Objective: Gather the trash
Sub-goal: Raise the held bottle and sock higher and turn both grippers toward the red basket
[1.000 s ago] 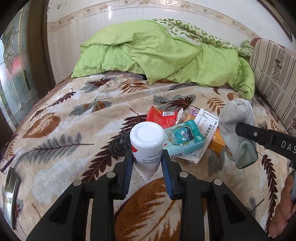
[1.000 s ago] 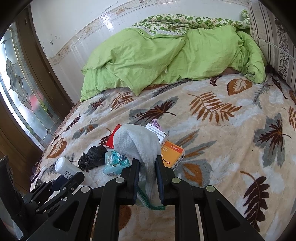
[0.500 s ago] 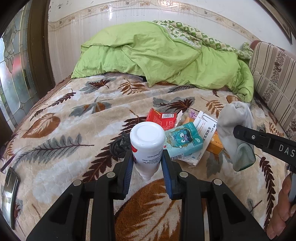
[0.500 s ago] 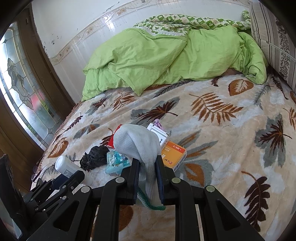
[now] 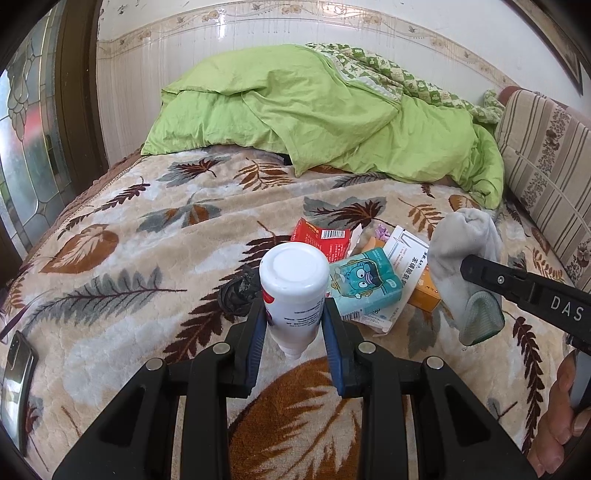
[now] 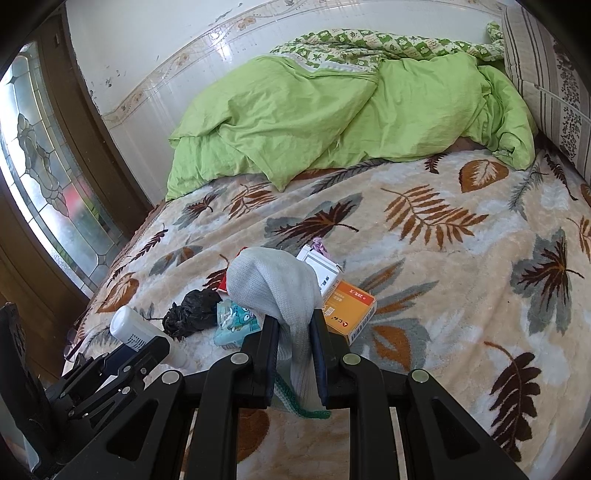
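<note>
Left claw (image 5: 293, 325) clamps white bottle (image 5: 294, 291), cap toward camera | right claw (image 6: 294, 334) pinches grey sock (image 6: 275, 284) | remaining trash pile (image 5: 369, 280) on bed (image 5: 147, 240), just ahead, between both claws.

1. You're in a bedroom at home: a bed (image 6: 461, 295) with a fuzzy leaf-print blanket fills the view.
2. A rumpled green duvet (image 5: 314, 110) is piled at the far end against a tiled wall (image 5: 258, 29).
3. A striped cushion (image 5: 546, 155) sits on the right, and a stained-glass door (image 6: 40, 177) on the left.
</note>
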Demonstrator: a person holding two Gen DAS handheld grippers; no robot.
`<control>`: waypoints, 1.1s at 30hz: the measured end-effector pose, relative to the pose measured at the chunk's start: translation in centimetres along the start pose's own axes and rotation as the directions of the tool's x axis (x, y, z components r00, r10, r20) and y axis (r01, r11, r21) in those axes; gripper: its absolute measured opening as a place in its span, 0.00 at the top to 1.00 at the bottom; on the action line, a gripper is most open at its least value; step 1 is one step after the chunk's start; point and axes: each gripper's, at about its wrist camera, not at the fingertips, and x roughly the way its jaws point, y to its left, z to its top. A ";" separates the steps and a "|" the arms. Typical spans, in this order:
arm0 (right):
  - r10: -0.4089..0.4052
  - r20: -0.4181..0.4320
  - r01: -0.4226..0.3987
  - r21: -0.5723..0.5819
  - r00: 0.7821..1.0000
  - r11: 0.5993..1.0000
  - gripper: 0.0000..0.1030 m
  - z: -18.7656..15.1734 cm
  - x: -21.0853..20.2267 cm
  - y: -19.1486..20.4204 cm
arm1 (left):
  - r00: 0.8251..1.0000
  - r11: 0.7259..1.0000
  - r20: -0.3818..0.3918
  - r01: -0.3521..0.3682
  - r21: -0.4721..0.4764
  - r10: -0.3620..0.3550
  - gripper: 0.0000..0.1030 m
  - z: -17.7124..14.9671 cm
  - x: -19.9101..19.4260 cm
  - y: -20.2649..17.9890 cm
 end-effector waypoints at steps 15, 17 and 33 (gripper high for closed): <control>0.023 -0.007 -0.023 -0.014 1.000 1.000 0.83 -0.2 0.0 0.8 | 1.000 0.997 0.003 0.022 -0.074 -0.022 0.72 0.8 0.2 0.9; 0.027 -0.007 -0.027 -0.018 1.000 0.999 0.83 -0.3 0.0 1.0 | 1.000 0.996 0.004 0.025 -0.082 -0.025 0.72 0.9 0.3 1.2; 0.061 -0.013 -0.061 -0.030 0.998 0.998 0.82 -0.4 0.1 2.1 | 0.996 0.992 0.006 0.084 -0.092 -0.084 0.72 0.7 -0.1 1.6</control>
